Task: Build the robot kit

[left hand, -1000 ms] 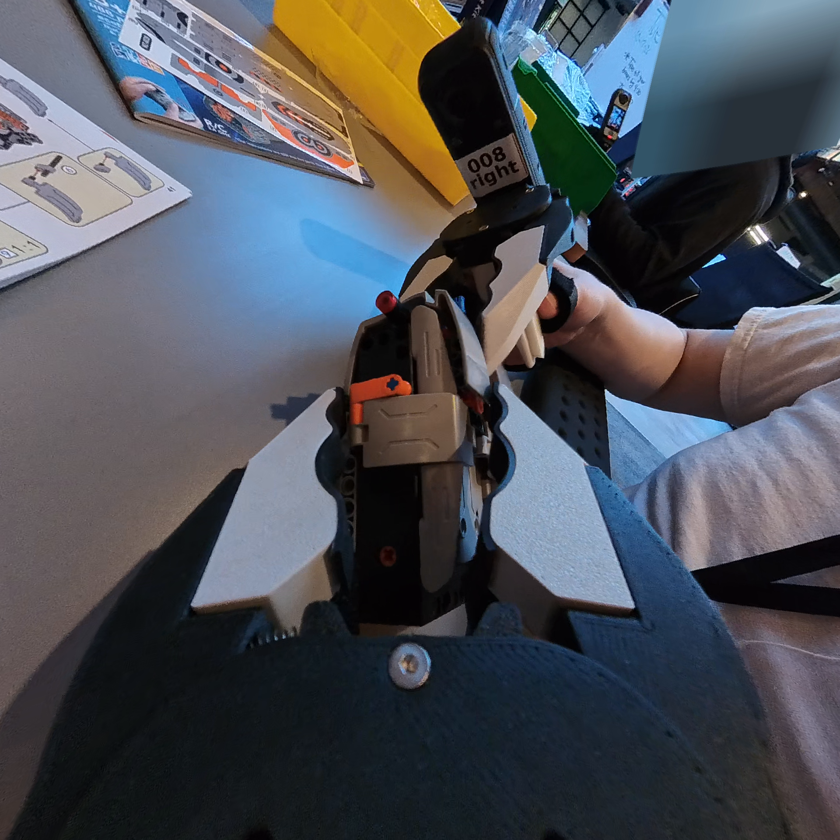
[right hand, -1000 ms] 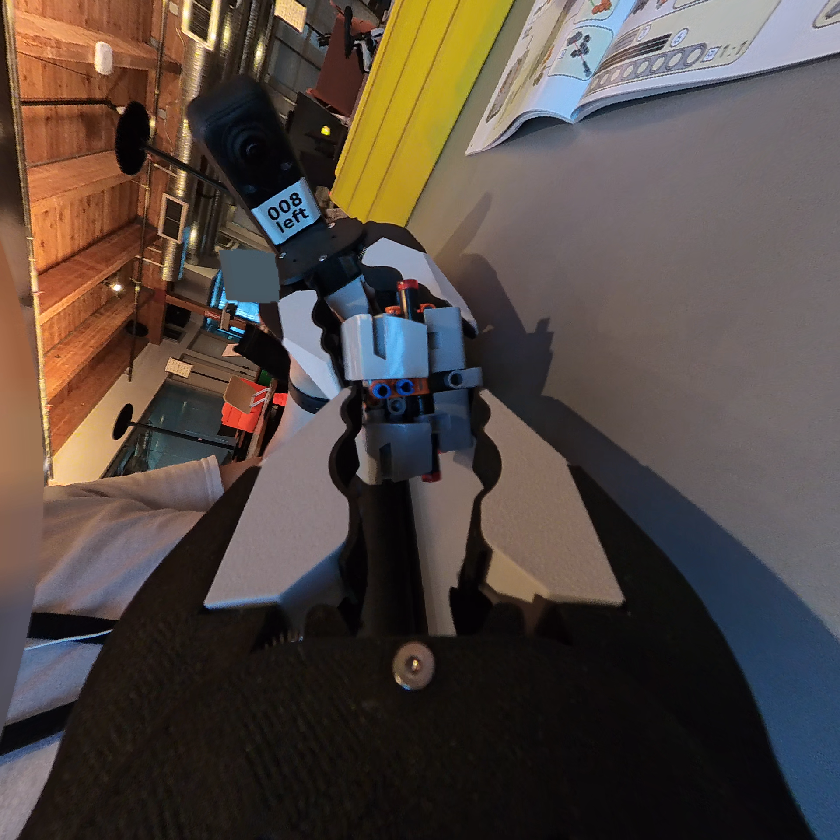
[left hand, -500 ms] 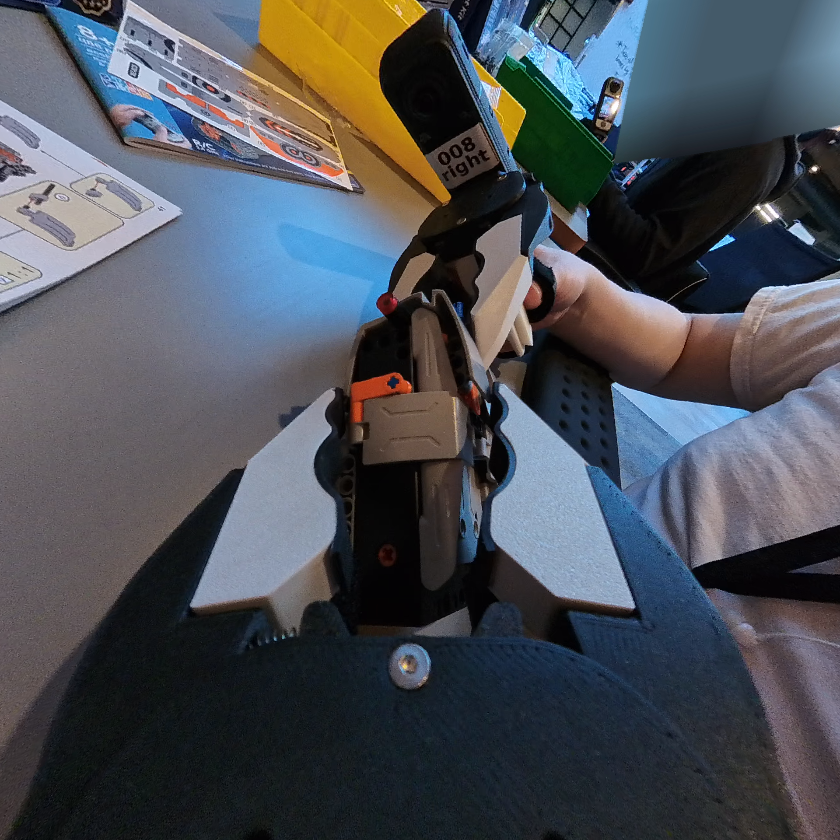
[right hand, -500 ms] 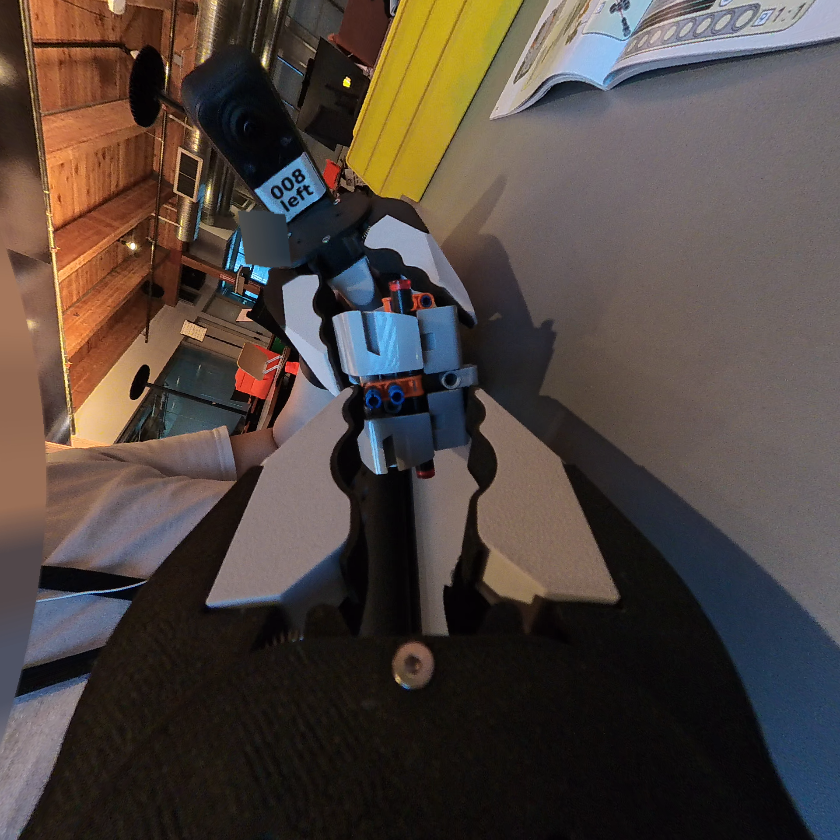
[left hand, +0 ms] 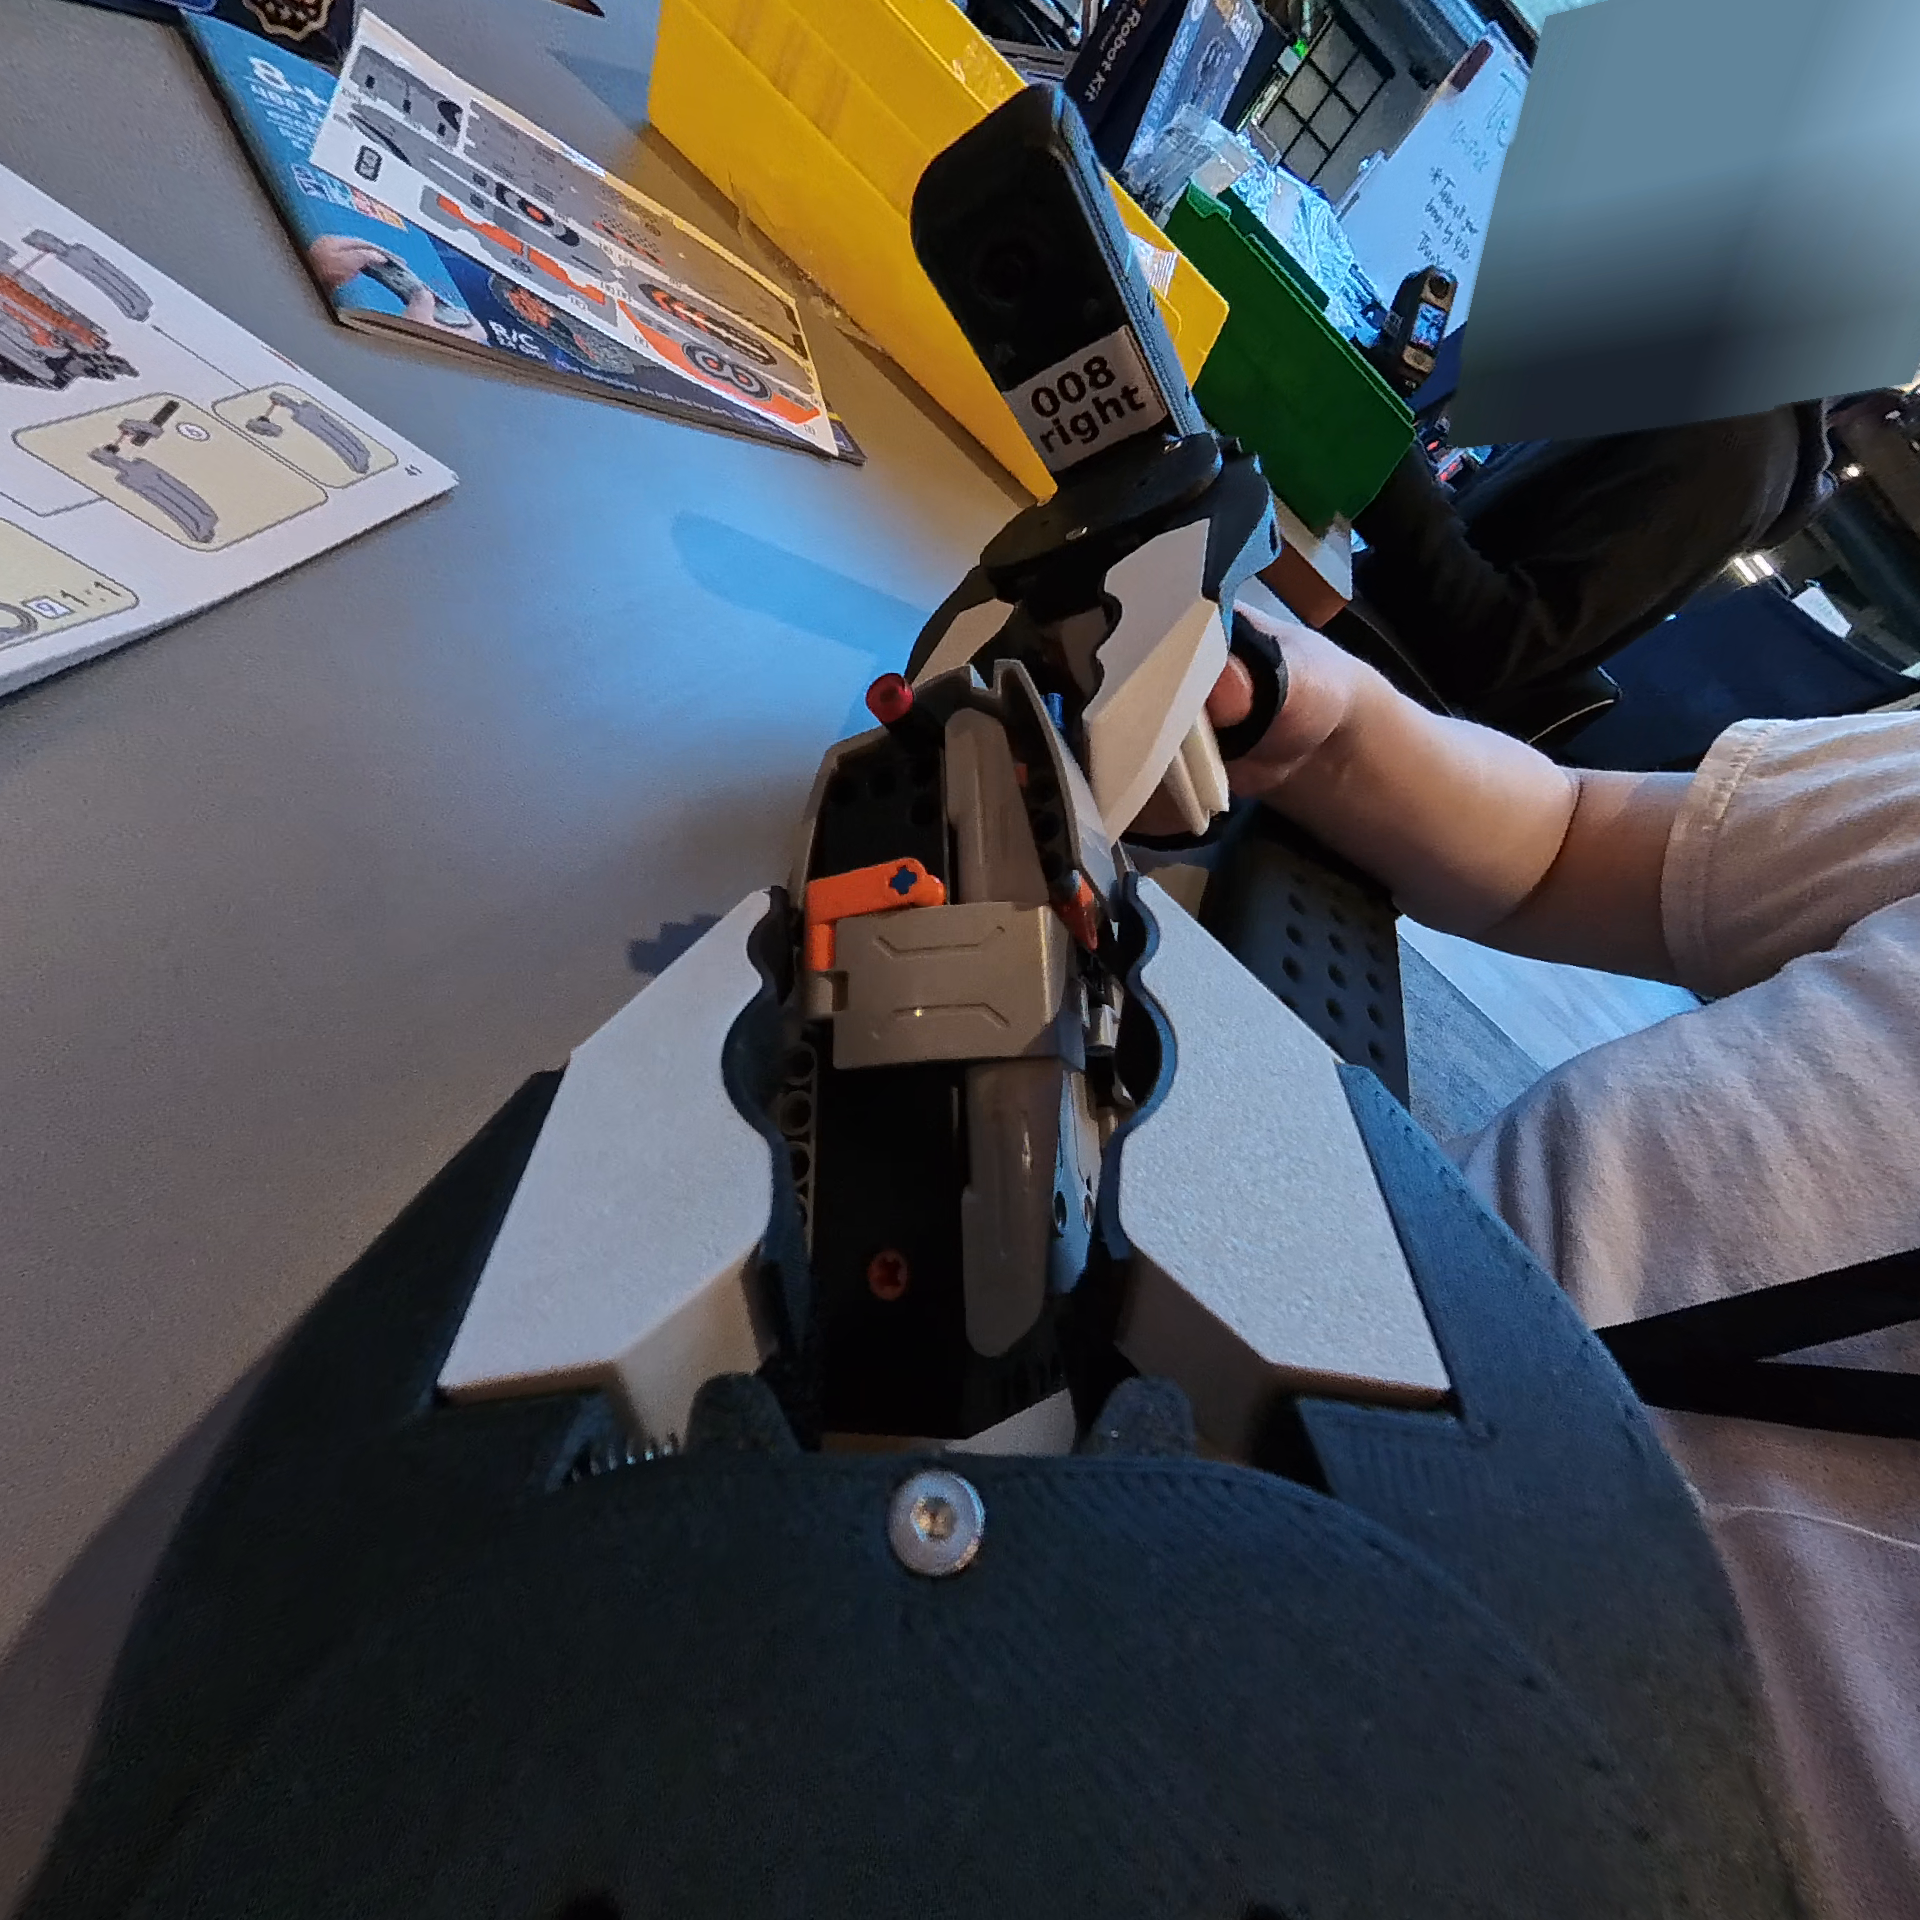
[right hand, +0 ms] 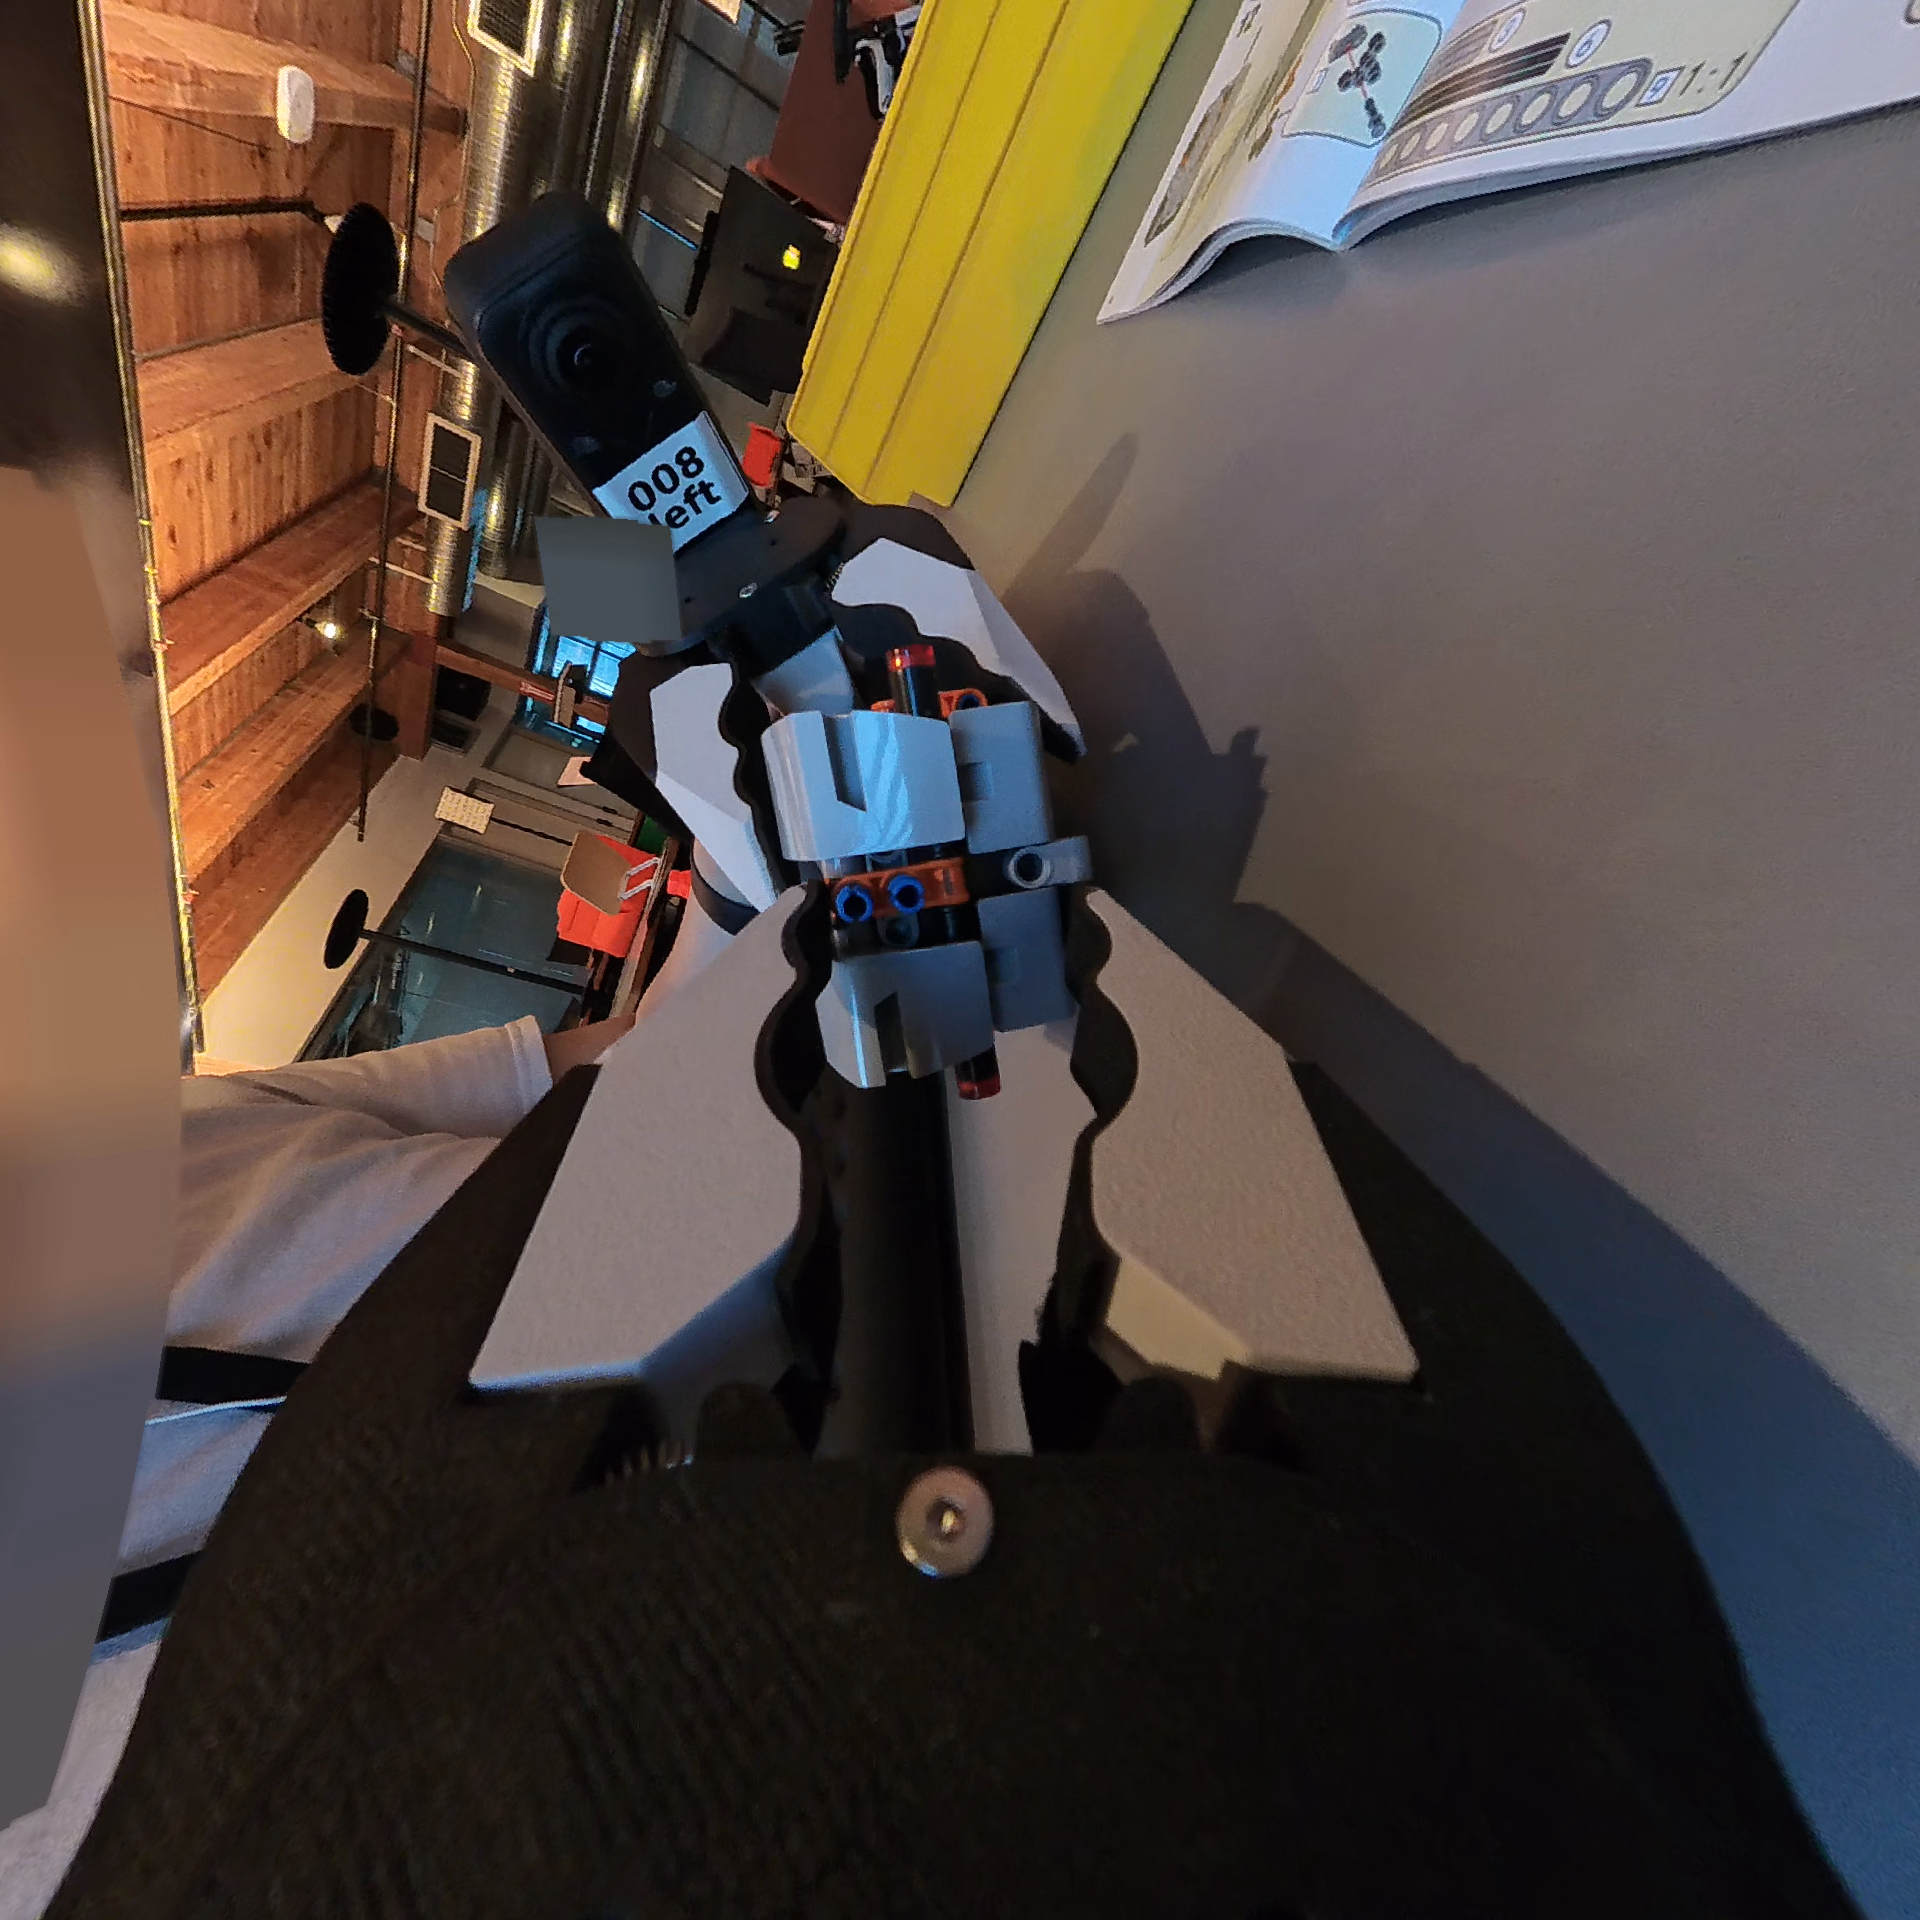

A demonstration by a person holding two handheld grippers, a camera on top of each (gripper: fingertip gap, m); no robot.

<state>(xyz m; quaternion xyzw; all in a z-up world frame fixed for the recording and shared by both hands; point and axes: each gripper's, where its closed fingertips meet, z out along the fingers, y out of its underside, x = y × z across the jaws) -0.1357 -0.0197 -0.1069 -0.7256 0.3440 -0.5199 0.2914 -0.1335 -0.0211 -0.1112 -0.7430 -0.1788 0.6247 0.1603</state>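
Note:
A brick-built model [left hand: 935, 1039] of grey, black and orange parts is held between both grippers above the grey table [left hand: 364, 831]. My left gripper [left hand: 951, 914] is shut on one end of it. The right gripper [left hand: 1049, 686] faces it and grips the far end, held by a hand [left hand: 1309, 727]. In the right wrist view my right gripper [right hand: 940, 904] is shut on the same model [right hand: 925, 883], with blue pins and an orange part showing. The left gripper [right hand: 873, 665] holds the model's other end.
An open instruction booklet [left hand: 156, 447] and a blue leaflet [left hand: 540, 270] lie on the table at the left. A yellow bin [left hand: 883, 177] and a green bin [left hand: 1288, 384] stand behind. A person's sleeve [left hand: 1714, 1143] is at the right. The booklet [right hand: 1455, 135] and the yellow bin [right hand: 977, 239] also show in the right wrist view. Left and right tips are no more than a few centimetres apart.
Both grippers keep their hold on the model. The pair tilted slightly one way, then back, so the background shifted a little.

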